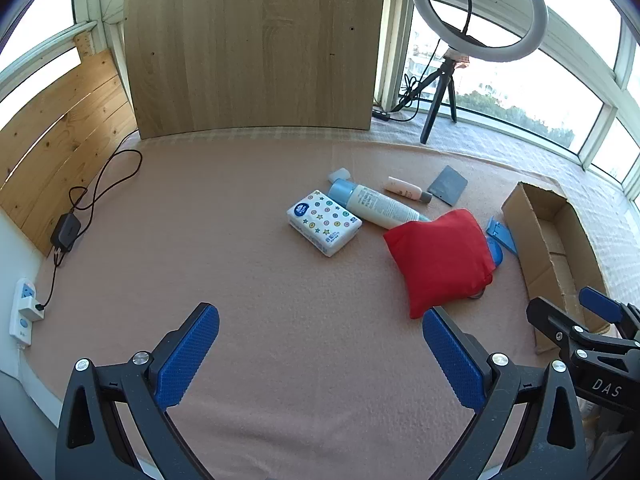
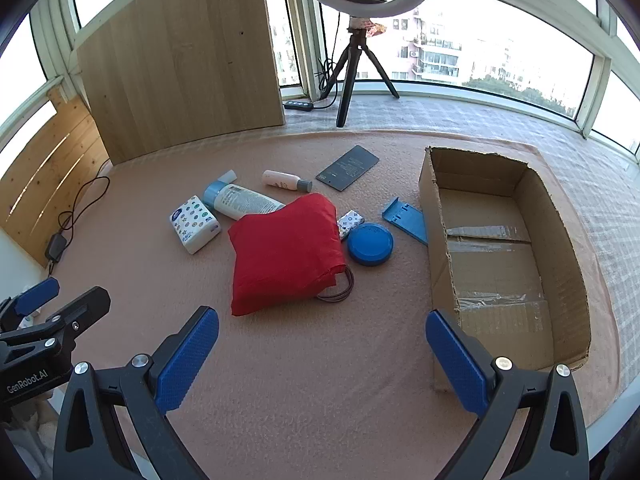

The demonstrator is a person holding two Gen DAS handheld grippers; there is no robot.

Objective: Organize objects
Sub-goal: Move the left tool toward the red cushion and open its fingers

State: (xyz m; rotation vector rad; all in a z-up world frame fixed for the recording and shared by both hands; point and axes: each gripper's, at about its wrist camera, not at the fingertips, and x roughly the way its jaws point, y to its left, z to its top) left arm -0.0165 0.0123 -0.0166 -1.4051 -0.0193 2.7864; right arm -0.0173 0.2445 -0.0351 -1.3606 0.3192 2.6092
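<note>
Both claws, left gripper (image 1: pixel 320 356) and right gripper (image 2: pixel 322 356), hang released, empty. Red cloth bag (image 2: pixel 286 248) overlaps the lotion bottle (image 2: pixel 240 200); blue lid (image 2: pixel 370 244) at its three o'clock, cardboard box (image 2: pixel 560 216) beyond.

Colours I see on the pink surface (image 2: pixel 280 360)

Red bag (image 2: pixel 286 254), blue round lid (image 2: pixel 370 244), star-and-dot patterned tissue pack (image 2: pixel 195 224), brown cardboard box (image 2: pixel 568 280).

Pink blanket (image 2: pixel 304 360) carries red pouch (image 2: pixel 286 254), tissue pack (image 2: pixel 195 224), blue lid (image 2: pixel 370 244) — cardboard box (image 2: pixel 440 248) (open-topped) at right.
</note>
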